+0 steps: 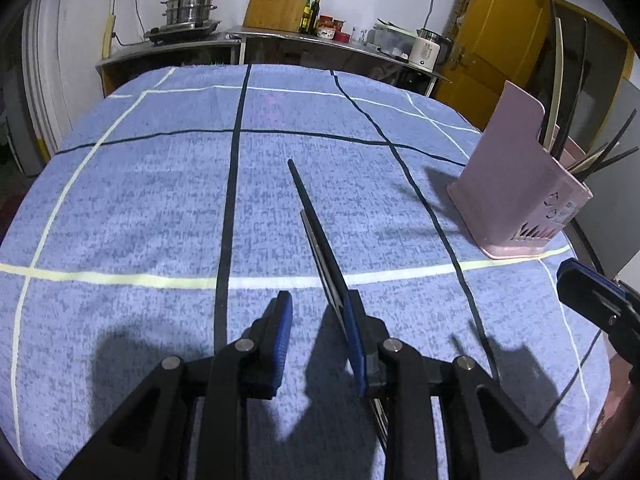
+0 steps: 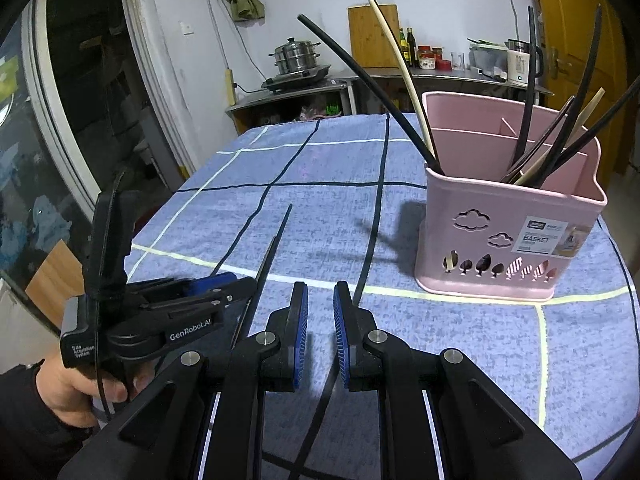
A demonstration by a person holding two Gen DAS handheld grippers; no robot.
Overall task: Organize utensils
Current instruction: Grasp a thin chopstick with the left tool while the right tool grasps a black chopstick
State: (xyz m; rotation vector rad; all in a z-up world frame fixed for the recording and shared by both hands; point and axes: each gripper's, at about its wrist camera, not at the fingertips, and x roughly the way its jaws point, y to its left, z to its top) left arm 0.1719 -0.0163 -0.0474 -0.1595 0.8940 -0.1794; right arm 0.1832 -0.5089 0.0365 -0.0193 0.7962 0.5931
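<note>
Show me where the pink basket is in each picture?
Left wrist view: the pink basket stands at the right edge, on the blue cloth, seen from its plain side.
Right wrist view: the pink basket stands right of centre, cloud cut-outs and label facing the camera, chopsticks sticking out.
Shared landmark: the steel steamer pot on the back counter.

Matt pink plastic basket [image 2: 508,240], rough blue woven tablecloth [image 1: 160,208], glossy black chopsticks [image 1: 316,236].
</note>
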